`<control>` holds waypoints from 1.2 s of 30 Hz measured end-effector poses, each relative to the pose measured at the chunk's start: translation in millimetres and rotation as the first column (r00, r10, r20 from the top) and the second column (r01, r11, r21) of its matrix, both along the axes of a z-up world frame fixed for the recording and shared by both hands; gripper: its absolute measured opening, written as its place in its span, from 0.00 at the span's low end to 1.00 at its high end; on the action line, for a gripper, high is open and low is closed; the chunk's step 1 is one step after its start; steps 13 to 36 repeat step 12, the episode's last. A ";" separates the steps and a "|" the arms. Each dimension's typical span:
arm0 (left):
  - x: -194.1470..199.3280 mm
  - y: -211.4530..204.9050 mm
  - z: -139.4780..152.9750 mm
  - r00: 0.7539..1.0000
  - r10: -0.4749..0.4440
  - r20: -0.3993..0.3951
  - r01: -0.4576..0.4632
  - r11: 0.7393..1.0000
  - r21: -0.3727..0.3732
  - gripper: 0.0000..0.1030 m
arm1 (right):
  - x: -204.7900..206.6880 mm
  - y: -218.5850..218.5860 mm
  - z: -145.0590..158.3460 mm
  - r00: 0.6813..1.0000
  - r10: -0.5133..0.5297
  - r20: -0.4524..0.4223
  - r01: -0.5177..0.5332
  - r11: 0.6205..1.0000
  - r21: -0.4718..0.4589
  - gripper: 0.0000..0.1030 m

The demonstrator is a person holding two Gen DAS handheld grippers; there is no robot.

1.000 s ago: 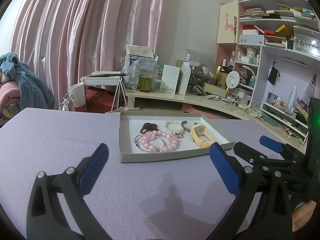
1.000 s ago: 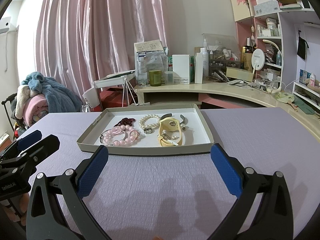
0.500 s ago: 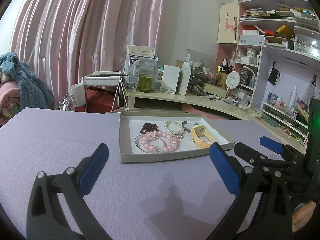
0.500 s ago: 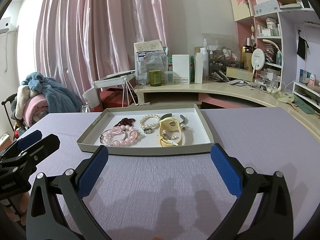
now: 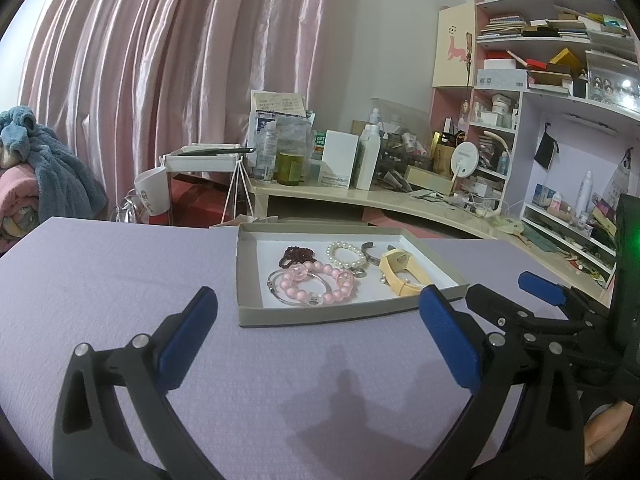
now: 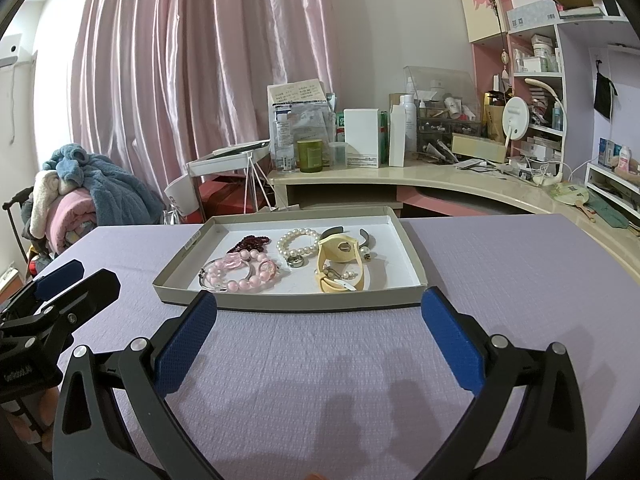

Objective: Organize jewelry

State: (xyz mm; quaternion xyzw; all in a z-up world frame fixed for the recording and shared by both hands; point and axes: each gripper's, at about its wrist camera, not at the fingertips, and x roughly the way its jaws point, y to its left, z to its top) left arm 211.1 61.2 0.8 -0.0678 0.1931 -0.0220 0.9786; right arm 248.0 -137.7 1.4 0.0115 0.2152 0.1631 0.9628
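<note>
Nothing has shifted over the last second; your left hand-held gripper [image 5: 316, 344] and right hand-held gripper [image 6: 320, 340] hover agape, empty, short of the jewelry tray [image 6: 412, 258]; bracelets [image 6: 240, 272] already inside.

I see a grey-walled tray [image 6: 412, 258] with white floor on a lilac textured desk [image 6: 500, 264]. Inside: pink bead bracelet [image 6: 240, 274], white pearl bracelet [image 6: 298, 240], dark red bead string [image 6: 250, 243], pale yellow watch [image 6: 340, 260]. My fingers [image 6: 184, 346] have blue pads on black frames; pink curtain [image 6: 200, 80] behind.
</note>
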 end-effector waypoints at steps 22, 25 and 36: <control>0.5 -0.6 0.9 1.000 0.000 -0.006 0.000 1.000 0.002 0.98 | -0.2 -1.4 -0.9 1.000 -0.001 0.000 0.001 1.000 0.001 0.99; 0.5 -0.6 0.9 1.000 0.000 -0.006 0.000 1.000 0.002 0.98 | -0.2 -1.4 -0.9 1.000 -0.001 0.000 0.001 1.000 0.001 0.99; 0.5 -0.6 0.9 1.000 0.000 -0.006 0.000 1.000 0.002 0.98 | -0.2 -1.4 -0.9 1.000 -0.001 0.000 0.001 1.000 0.001 0.99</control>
